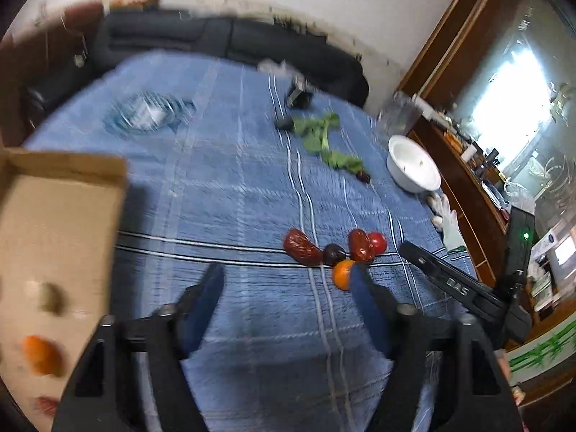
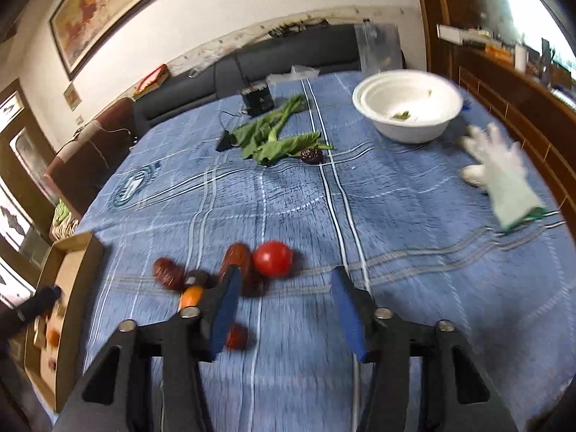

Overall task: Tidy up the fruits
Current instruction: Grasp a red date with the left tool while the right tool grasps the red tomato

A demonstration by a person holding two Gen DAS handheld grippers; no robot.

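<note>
A cluster of fruit lies on the blue cloth: a red tomato (image 1: pixel 378 242) (image 2: pixel 272 258), two red dates (image 1: pixel 301 247) (image 1: pixel 360 245), a dark fruit (image 1: pixel 333 254) and a small orange (image 1: pixel 342 274) (image 2: pixel 191 295). My left gripper (image 1: pixel 288 271) is open and empty, its right finger just beside the orange. My right gripper (image 2: pixel 286 275) is open and empty, just short of the tomato. A cardboard box (image 1: pixel 61 237) (image 2: pixel 68 270) at the left holds an orange fruit (image 1: pixel 41 354) and a greenish one (image 1: pixel 52 297). A small red fruit (image 2: pixel 235 336) lies under my right gripper's left finger.
Green leaves (image 1: pixel 322 140) (image 2: pixel 273 136) and a dark fruit (image 2: pixel 311 155) lie at mid-table. A white bowl (image 1: pixel 414 167) (image 2: pixel 408 106) and a white glove (image 2: pixel 504 176) sit at the right. A black device (image 2: pixel 257 99) stands at the back. A dark sofa (image 1: pixel 223 41) runs behind.
</note>
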